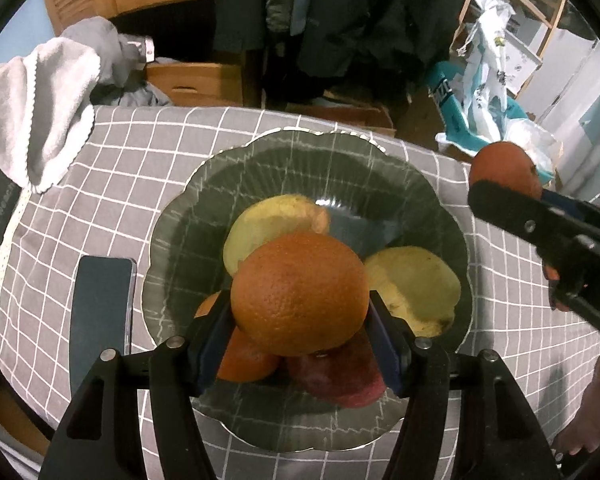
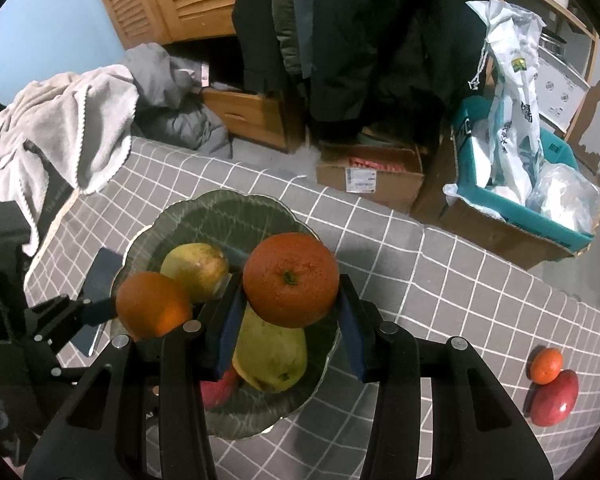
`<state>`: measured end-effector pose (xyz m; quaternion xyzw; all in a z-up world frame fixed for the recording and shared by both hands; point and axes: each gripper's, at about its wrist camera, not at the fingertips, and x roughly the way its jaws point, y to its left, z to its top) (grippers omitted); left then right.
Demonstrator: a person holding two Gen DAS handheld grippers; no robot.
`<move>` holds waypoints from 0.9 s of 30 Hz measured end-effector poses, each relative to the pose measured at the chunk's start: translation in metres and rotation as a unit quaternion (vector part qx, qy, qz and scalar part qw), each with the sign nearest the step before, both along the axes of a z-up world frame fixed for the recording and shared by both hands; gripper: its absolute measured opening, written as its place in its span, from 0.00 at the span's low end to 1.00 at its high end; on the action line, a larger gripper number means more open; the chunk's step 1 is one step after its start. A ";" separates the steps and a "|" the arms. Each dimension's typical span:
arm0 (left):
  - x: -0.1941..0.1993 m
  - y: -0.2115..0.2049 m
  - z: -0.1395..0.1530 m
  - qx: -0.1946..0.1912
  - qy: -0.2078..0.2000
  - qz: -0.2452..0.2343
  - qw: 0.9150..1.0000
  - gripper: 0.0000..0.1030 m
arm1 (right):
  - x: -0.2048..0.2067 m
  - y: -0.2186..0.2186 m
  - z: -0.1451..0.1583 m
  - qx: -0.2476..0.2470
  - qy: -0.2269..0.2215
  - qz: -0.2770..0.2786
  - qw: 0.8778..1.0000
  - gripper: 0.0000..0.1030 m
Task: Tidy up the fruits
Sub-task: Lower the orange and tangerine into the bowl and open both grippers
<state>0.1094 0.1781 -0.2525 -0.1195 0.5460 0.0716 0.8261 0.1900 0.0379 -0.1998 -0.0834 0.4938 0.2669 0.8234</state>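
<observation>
The left claw [image 1: 300,320] clamped a round, pebbled orange [image 1: 300,292] above the scalloped green glass bowl [image 1: 172,220]; the right claw [image 2: 292,316] pinched another dimpled, stem-scarred orange [image 2: 291,279] over the bowl's smooth yellow pears [image 2: 270,354].

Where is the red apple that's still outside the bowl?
In the right wrist view the red apple lies on the checked tablecloth at far right, touching a small orange, apart from the bowl.
</observation>
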 end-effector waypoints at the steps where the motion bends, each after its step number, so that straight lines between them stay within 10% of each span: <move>1: 0.000 0.001 -0.002 -0.002 0.003 0.003 1.000 0.63 | 0.001 0.000 0.000 0.001 0.001 -0.001 1.000 0.43; 10: -0.003 0.007 -0.006 -0.011 0.011 0.016 1.000 0.64 | 0.004 0.001 -0.002 0.007 0.006 -0.003 1.000 0.43; 14: -0.007 0.007 0.011 0.006 -0.026 0.019 0.999 0.89 | 0.005 0.001 -0.002 0.008 0.007 -0.003 1.000 0.43; 27: -0.016 0.034 0.033 0.015 -0.056 0.061 0.996 0.90 | 0.013 0.019 -0.021 -0.006 0.033 0.020 0.999 0.43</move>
